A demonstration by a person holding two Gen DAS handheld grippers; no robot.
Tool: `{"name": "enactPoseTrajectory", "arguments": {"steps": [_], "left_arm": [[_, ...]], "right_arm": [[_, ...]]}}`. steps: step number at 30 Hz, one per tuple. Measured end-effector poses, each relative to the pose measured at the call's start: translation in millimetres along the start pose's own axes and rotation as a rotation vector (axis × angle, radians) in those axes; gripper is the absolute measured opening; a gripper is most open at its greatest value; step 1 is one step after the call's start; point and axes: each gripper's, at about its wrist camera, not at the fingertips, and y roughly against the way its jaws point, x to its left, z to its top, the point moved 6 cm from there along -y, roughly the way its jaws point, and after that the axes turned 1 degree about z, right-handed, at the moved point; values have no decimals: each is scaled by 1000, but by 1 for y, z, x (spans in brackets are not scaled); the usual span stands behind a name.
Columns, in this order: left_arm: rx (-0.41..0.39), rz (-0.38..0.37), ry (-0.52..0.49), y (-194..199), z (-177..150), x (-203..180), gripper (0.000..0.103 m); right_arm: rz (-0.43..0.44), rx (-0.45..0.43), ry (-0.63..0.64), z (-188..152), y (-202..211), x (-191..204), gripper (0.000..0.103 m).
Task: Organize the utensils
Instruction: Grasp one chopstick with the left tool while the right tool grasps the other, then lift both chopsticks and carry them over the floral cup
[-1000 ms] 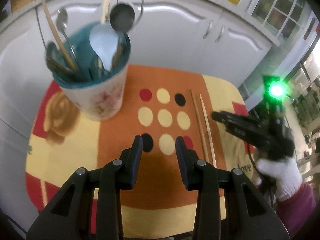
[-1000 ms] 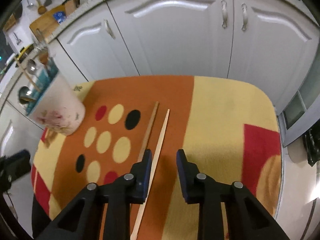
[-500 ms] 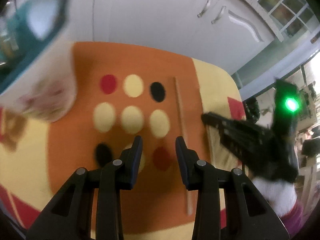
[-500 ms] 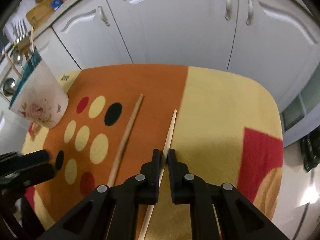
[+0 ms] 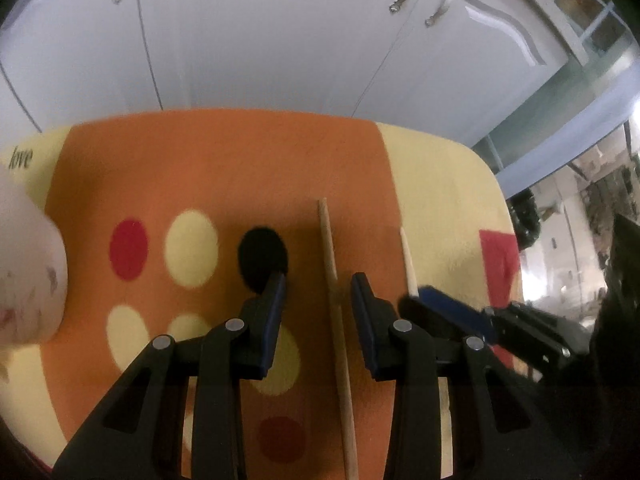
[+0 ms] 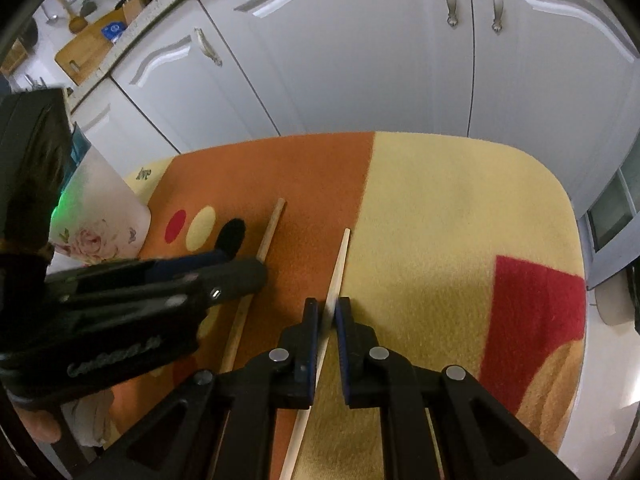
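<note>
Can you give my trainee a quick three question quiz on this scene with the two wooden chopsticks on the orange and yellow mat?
1. True or false: the right gripper is shut on the paler wooden chopstick.
2. Which chopstick lies between the open left gripper jaws: A) the paler one, B) the darker wooden chopstick?
3. Fill in: the white floral cup stands on the patterned mat near the row of coloured ____.

Key: 1 true; 2 B; 3 dots.
</note>
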Motion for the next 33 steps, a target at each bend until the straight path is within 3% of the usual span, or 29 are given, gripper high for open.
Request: {"name": "enactPoseTrajectory", "arguments": {"steps": [1,3,5,15,33], "left_arm": [[-1,2,-10,-1,1,-1,30],[4,11,-24,-3,1,1,9],[16,-32,-3,0,-5,7,5],[-89,-97,3,74,-32,30,5],[-244,-138,6,177,-61,53,4]], "right_arm": [[0,-3,-1,0,0,0,8],[5,-5,-9,-1,3,0,7],[30,-18,-13,-1,9,3,6],[133,-149,-9,-6,66,32,5],[151,-237,136,-11,115,106,5]]}}
